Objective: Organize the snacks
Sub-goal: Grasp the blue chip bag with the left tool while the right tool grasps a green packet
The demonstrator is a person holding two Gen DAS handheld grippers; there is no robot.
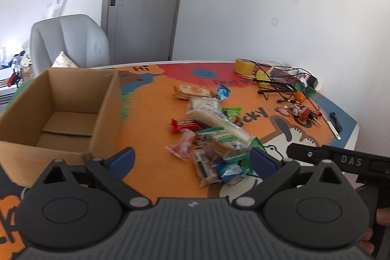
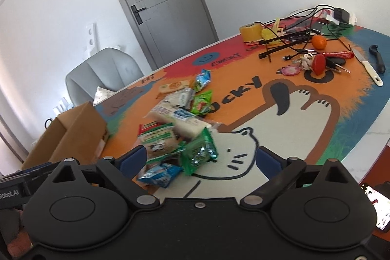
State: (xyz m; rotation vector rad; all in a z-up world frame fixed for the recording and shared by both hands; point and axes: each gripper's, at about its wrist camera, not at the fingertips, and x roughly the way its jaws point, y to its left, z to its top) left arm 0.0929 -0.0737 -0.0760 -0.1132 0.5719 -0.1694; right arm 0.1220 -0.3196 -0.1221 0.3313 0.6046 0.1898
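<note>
None of the snacks (image 1: 214,133) has reached the box (image 1: 56,113) yet, so by my reading the sorting is barely begun and everything is left to do.

At the left stands the box, plain brown corrugated card, open-topped, its floor showing only folded flaps. Right of it, on the orange printed bench (image 1: 151,118), the snacks lie in one loose heap: crinkly foil and clear plastic wrappers, a red bar (image 1: 182,124), a long pale pack (image 1: 219,117), green packets (image 2: 201,152) and a blue one (image 2: 160,173) nearest the cameras.

The left claw (image 1: 192,160) is spread wide and grasps nothing; the near end of the heap lies past its blue pads. The right claw (image 2: 203,161) is likewise released and empty, with the green and blue packets just ahead of its left pad.

Farther right are tape (image 2: 251,32), tangled black cables (image 2: 292,38), an orange (image 2: 319,42), keys (image 2: 316,62) and a knife (image 2: 368,68), none of them snacks apart perhaps from the fruit.
</note>
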